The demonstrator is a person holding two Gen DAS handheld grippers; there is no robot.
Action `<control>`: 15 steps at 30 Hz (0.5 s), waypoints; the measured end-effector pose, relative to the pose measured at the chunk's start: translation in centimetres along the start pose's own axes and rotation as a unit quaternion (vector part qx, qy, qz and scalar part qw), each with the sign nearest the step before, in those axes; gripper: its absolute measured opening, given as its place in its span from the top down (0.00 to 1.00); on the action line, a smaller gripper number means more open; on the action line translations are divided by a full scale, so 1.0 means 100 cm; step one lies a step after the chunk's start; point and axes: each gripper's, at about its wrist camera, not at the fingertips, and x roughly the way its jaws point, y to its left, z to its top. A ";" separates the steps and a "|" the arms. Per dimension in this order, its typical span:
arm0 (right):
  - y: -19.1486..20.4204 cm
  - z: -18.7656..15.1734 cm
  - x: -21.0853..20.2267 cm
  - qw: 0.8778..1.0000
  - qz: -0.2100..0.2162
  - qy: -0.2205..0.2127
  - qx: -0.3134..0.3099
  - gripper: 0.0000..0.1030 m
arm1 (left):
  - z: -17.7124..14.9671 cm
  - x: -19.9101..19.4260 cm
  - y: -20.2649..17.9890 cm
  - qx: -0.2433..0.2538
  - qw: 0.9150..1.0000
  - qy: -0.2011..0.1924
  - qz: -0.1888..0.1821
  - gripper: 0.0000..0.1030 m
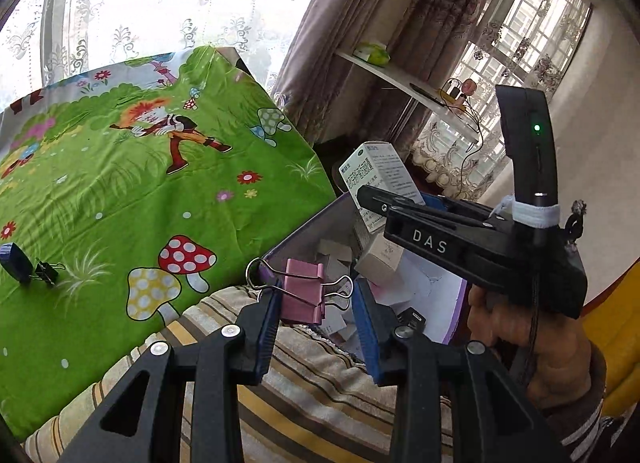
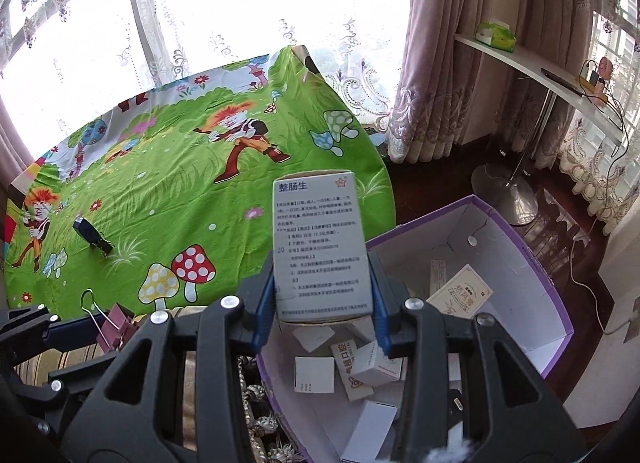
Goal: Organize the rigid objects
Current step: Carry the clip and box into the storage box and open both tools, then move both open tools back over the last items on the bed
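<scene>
Pink metal shows first in my left wrist view: the pink binder clip (image 1: 303,290) sits between the fingers of my left gripper (image 1: 316,305), which are nearly closed; the left pad presses its side, but on the right only a wire handle seems to reach the pad, so I judge it is held. It hangs over the striped cushion (image 1: 304,375), just beside the near left edge of the purple box (image 1: 304,237), which already contains several small cartons. Far to the left, on the green cartoon cloth (image 1: 140,191), a blue clip (image 1: 14,261) and a small black clip (image 1: 47,271) are left. In my right wrist view, the right gripper (image 2: 322,291) is closed on the white medicine box (image 2: 320,247), held upright over the near left corner of the same box. I judge the task is well advanced: two things are carried toward the box, and two clips wait on the cloth.
</scene>
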 end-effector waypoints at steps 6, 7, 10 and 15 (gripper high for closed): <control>-0.019 0.005 -0.005 0.999 -0.021 -0.010 0.024 0.56 | 0.007 0.015 -0.025 0.034 0.999 0.002 -0.024 0.64; -0.021 0.006 -0.007 0.999 -0.025 -0.013 0.027 0.56 | 0.008 0.017 -0.029 0.039 0.999 0.003 -0.027 0.64; -0.029 0.008 -0.010 0.998 -0.035 -0.018 0.039 0.56 | 0.014 0.024 -0.034 0.045 0.998 0.005 -0.039 0.59; -0.037 0.009 -0.011 0.998 -0.034 -0.022 0.054 0.39 | 0.018 0.022 -0.026 0.028 0.999 -0.006 -0.040 0.42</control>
